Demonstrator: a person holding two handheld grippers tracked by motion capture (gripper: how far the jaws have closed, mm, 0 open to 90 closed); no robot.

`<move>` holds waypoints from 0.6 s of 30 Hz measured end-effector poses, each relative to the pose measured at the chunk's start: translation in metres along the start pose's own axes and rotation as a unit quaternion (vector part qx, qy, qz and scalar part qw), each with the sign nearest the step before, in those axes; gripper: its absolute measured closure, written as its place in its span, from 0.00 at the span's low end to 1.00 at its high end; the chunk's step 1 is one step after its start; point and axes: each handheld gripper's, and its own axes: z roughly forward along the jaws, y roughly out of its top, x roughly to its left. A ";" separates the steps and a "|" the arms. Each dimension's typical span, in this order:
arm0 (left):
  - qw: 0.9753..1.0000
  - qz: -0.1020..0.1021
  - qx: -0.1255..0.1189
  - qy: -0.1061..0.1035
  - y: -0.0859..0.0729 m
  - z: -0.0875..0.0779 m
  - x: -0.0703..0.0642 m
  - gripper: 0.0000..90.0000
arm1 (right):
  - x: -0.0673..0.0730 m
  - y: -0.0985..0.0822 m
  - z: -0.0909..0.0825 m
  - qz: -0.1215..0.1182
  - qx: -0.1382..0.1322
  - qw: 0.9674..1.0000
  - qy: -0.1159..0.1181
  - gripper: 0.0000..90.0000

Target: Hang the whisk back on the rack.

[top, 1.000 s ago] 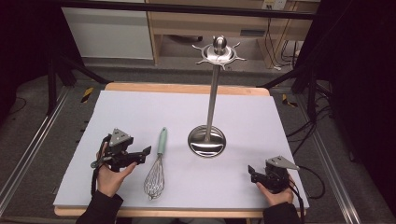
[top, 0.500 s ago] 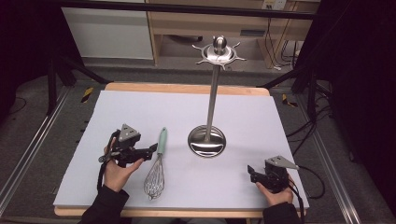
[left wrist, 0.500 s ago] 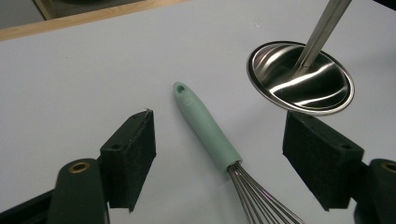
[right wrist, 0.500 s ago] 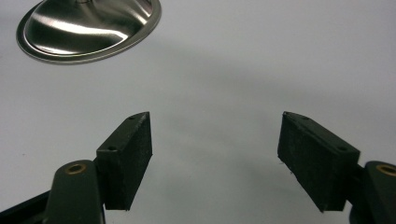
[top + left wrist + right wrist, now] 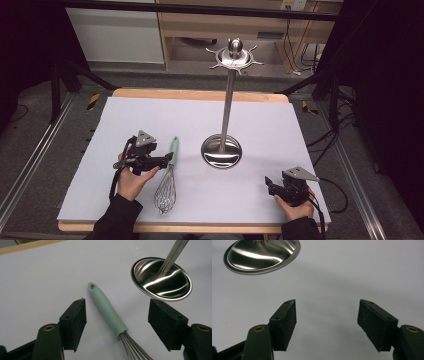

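Note:
A whisk with a mint-green handle (image 5: 173,149) and wire loops (image 5: 164,194) lies on the white mat, left of a steel stand (image 5: 227,107). My left gripper (image 5: 167,160) reaches in from the left at the handle. In the left gripper view the handle (image 5: 107,308) lies between the two pads, touching neither. The left gripper (image 5: 117,306) is open and its jaws have just been closing. My right gripper (image 5: 270,184) rests at the front right. It (image 5: 327,305) is open over bare mat, with nothing between the jaws, which have also just been closing.
The stand has a round dished base (image 5: 221,151) at mid-table and a hooked crown (image 5: 234,55) on top of a tall pole. The white mat (image 5: 150,115) covers a wooden table. Cables trail off the right edge (image 5: 340,192).
My left hand has slid right, bringing its jaws up around the whisk handle. The right hand has stayed where it was.

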 end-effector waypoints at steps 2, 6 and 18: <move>1.000 0.002 0.009 0.001 0.001 0.004 -0.001 0.35 | 0.000 0.000 0.000 0.000 0.000 1.000 0.000 0.37; 0.999 0.004 0.032 0.003 0.002 0.014 -0.002 0.37 | 0.000 0.000 0.000 -0.003 0.000 1.000 0.001 0.38; 0.998 0.007 0.067 0.010 -0.002 0.031 -0.002 0.44 | 0.001 0.000 0.000 -0.007 0.003 1.000 0.005 0.41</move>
